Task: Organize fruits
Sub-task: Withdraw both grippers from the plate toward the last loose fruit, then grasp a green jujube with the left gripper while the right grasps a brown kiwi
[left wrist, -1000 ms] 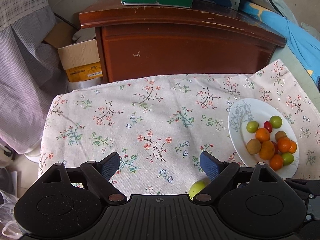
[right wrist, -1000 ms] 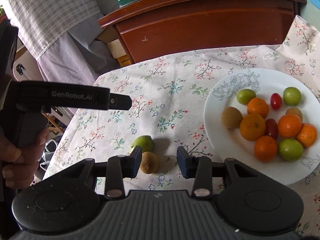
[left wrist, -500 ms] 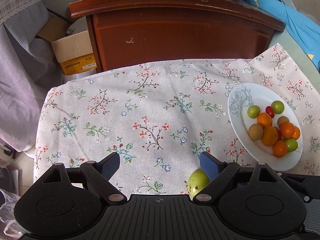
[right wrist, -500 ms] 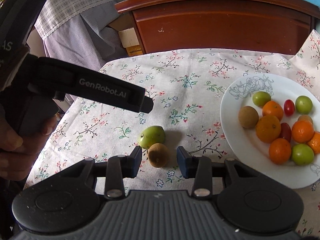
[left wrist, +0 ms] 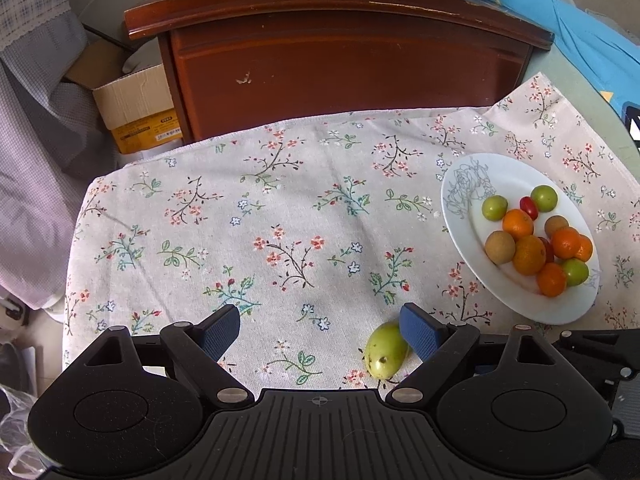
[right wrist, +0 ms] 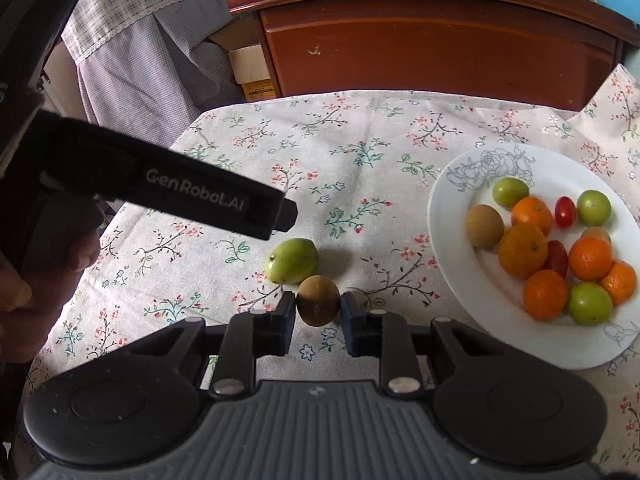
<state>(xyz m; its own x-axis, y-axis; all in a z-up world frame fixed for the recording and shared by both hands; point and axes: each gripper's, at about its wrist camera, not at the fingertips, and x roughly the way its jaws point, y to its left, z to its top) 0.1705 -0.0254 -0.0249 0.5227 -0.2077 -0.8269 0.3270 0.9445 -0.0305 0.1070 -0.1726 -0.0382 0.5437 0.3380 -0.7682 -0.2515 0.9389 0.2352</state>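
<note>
Left hand-held gripper (left wrist: 320, 330) wide open over floral tablecloth (left wrist: 280, 220), green fruit (left wrist: 385, 350) beside its right finger, fruit plate (left wrist: 464, 216) right
</note>
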